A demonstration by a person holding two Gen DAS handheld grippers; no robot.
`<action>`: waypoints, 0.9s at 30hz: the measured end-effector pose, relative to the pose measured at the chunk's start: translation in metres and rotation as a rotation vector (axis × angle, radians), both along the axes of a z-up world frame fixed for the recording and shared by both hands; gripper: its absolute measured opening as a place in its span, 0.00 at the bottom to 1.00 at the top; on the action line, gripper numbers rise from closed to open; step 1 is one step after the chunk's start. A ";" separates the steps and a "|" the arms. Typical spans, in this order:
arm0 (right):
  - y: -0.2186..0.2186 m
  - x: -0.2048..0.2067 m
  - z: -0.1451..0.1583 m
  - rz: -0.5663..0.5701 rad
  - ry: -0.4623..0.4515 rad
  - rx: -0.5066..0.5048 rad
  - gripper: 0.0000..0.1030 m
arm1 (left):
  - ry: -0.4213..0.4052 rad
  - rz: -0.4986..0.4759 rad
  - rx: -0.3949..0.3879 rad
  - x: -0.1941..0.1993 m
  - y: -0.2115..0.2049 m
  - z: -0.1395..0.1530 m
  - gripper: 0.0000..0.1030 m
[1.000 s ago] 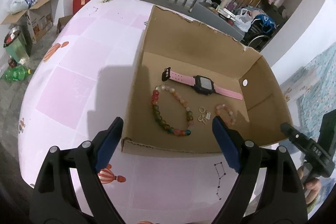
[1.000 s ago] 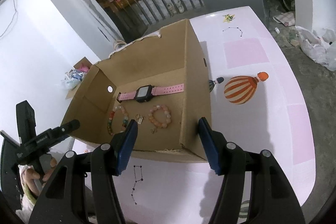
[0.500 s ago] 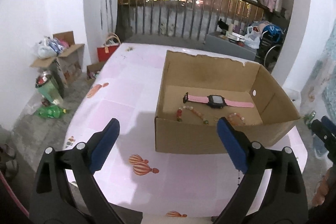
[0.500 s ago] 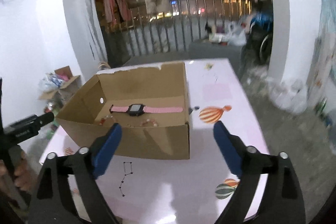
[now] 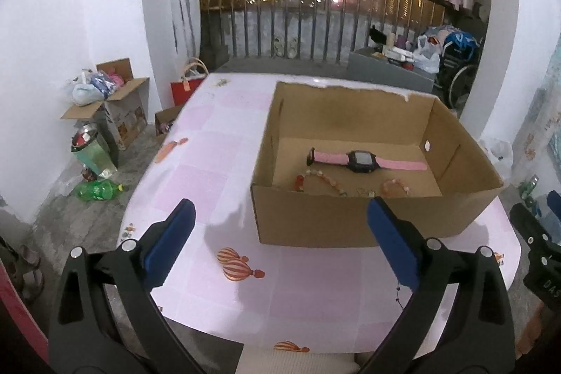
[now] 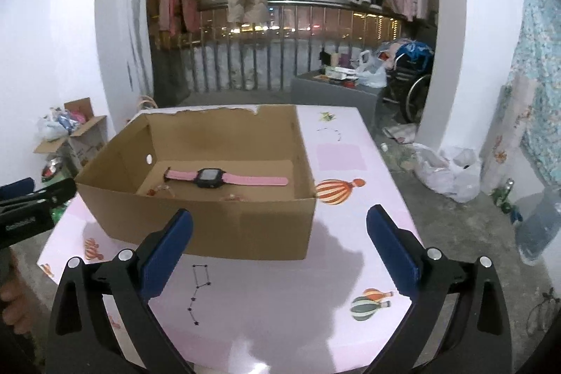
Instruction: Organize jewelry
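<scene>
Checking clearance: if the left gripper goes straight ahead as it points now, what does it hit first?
Most likely the near wall of the cardboard box; the left gripper, open and empty, aims at its left part. Depth is unclear, so it might reach the pink tablecloth first.

A pink-strapped watch [image 5: 364, 161] with a black face lies flat and stretched out on the floor of the open cardboard box [image 5: 354, 226], with a multicoloured bead bracelet [image 5: 320, 179] and a smaller peach one [image 5: 395, 187] just in front of it.

Left gripper [image 5: 278, 226], right gripper [image 6: 279, 233]: black frames, blue pads [image 5: 392, 242], silver screws.
</scene>
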State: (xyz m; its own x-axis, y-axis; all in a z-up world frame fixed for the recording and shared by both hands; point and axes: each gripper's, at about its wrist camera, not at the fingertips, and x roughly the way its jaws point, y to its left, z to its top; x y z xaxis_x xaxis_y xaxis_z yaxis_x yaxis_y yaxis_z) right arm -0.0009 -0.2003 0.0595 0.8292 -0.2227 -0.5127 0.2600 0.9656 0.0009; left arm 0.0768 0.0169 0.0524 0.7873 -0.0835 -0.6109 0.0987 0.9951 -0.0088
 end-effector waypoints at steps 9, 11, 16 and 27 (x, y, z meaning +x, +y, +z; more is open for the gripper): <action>-0.003 -0.001 0.004 0.020 0.013 0.060 0.94 | -0.063 -0.013 0.109 -0.011 -0.013 -0.003 0.92; -0.003 -0.001 0.008 0.029 0.006 0.070 0.94 | -0.061 -0.014 0.096 -0.011 -0.013 -0.003 0.92; 0.002 -0.001 0.018 0.037 -0.024 0.049 0.94 | -0.066 -0.012 0.082 -0.009 -0.010 0.003 0.92; 0.009 0.008 0.000 -0.018 0.046 0.017 0.94 | 0.003 0.001 0.062 0.000 -0.007 -0.006 0.92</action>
State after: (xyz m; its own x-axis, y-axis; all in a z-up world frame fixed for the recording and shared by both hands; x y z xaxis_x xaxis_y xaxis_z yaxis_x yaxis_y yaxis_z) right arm 0.0070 -0.1918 0.0594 0.8005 -0.2288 -0.5540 0.2777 0.9607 0.0045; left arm 0.0767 0.0100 0.0467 0.7858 -0.0442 -0.6169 0.0973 0.9938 0.0528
